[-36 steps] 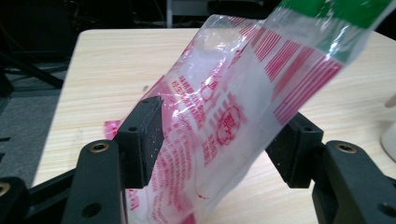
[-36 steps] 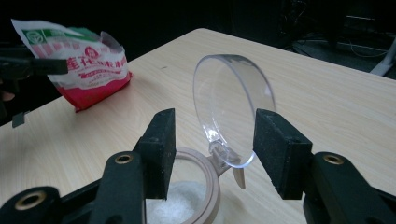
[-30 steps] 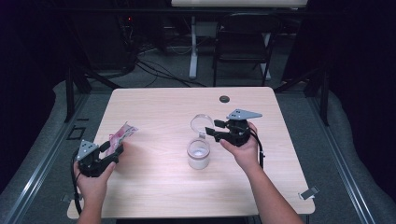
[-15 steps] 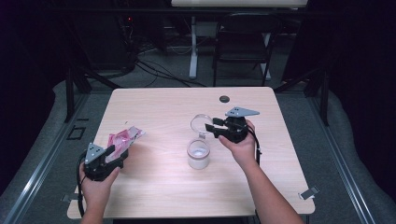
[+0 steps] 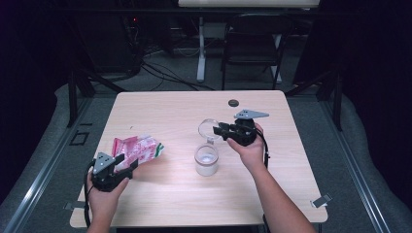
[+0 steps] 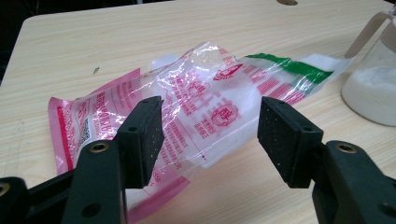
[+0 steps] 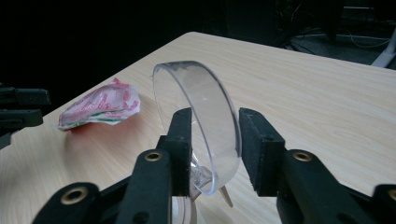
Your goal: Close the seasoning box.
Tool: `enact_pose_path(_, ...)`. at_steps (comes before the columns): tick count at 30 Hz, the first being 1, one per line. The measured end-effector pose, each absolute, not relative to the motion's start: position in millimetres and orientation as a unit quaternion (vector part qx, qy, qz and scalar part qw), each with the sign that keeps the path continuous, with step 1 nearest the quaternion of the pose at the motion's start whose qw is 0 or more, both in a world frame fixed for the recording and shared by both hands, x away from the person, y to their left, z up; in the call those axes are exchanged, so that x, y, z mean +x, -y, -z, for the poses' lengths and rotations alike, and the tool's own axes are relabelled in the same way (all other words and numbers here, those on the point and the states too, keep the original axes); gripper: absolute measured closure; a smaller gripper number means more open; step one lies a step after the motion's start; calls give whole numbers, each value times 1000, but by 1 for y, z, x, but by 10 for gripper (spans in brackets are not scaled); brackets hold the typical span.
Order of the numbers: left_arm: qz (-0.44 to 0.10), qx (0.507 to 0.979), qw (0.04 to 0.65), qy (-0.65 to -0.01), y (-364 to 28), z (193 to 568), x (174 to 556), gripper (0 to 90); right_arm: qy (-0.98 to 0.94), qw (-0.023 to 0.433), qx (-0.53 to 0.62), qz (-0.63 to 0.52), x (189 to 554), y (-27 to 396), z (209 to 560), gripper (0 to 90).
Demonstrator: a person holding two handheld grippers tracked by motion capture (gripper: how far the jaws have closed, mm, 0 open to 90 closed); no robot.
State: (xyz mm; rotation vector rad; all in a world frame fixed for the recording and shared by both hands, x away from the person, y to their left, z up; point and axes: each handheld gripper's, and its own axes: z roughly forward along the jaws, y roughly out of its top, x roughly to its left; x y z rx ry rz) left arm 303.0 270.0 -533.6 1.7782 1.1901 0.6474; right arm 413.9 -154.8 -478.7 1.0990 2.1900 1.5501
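Right gripper view shows the right gripper (image 7: 211,154) has just been closing around the clear lid (image 7: 198,123) above the jar (image 5: 206,160), so the lid can close. Left gripper (image 6: 210,135) gapes over the bag (image 6: 187,107) on the bench (image 5: 291,170).

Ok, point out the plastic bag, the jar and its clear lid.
plastic bag (image 6: 205,107): left gripper view, printed middle panel.
jar (image 5: 206,160): high view, glass side wall.
clear lid (image 7: 198,105): right gripper view, flat transparent face.
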Motion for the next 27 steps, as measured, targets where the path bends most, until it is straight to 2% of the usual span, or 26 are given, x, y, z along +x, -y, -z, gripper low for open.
enact_pose_path(12, -264, 717, 438, -473, -267, 532, 302, 409, -751, 133, 370, -530, 412, 155, 478, 703)
enact_pose_path(27, -257, 720, 453, -460, -260, 527, 299, 429, -754, 137, 366, -528, 411, 154, 477, 691)
